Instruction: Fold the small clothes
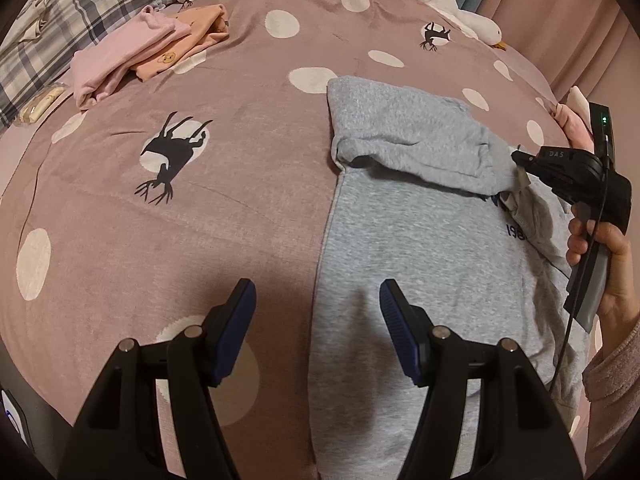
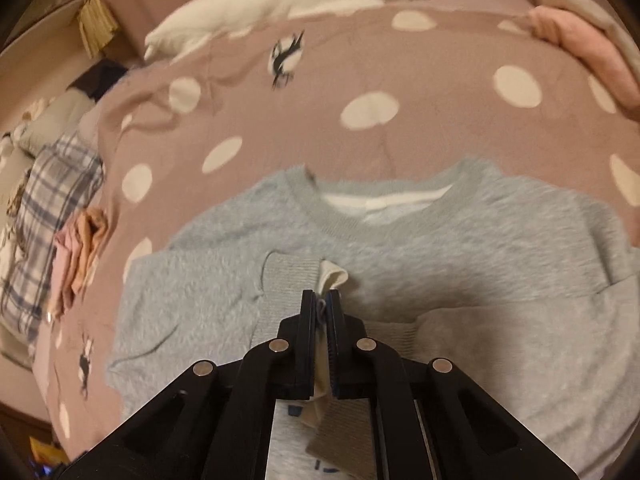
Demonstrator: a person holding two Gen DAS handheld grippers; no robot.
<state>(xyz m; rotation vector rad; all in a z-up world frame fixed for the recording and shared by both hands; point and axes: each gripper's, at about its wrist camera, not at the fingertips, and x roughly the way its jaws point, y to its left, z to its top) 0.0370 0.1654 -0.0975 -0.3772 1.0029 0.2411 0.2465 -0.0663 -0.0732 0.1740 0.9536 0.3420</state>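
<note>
A small grey sweatshirt [image 1: 420, 248] lies flat on the pink spotted bedcover [image 1: 200, 208]. One sleeve [image 1: 416, 148] is folded across its chest. My left gripper [image 1: 318, 300] is open and empty, hovering over the sweatshirt's left edge near the hem. My right gripper [image 2: 322, 300] is shut on the sleeve cuff [image 2: 296, 276], with a white inner layer poking out between the fingers. In the left wrist view the right gripper [image 1: 520, 160] holds that cuff over the chest. The neckline [image 2: 384, 204] lies just beyond it.
A folded pink garment [image 1: 124, 56] and an orange one [image 1: 188, 36] lie at the far left of the bed. A plaid pillow [image 1: 60, 28] sits behind them. A white plush goose [image 2: 280, 0] lies along the far edge. More pink clothes [image 2: 580, 44] lie far right.
</note>
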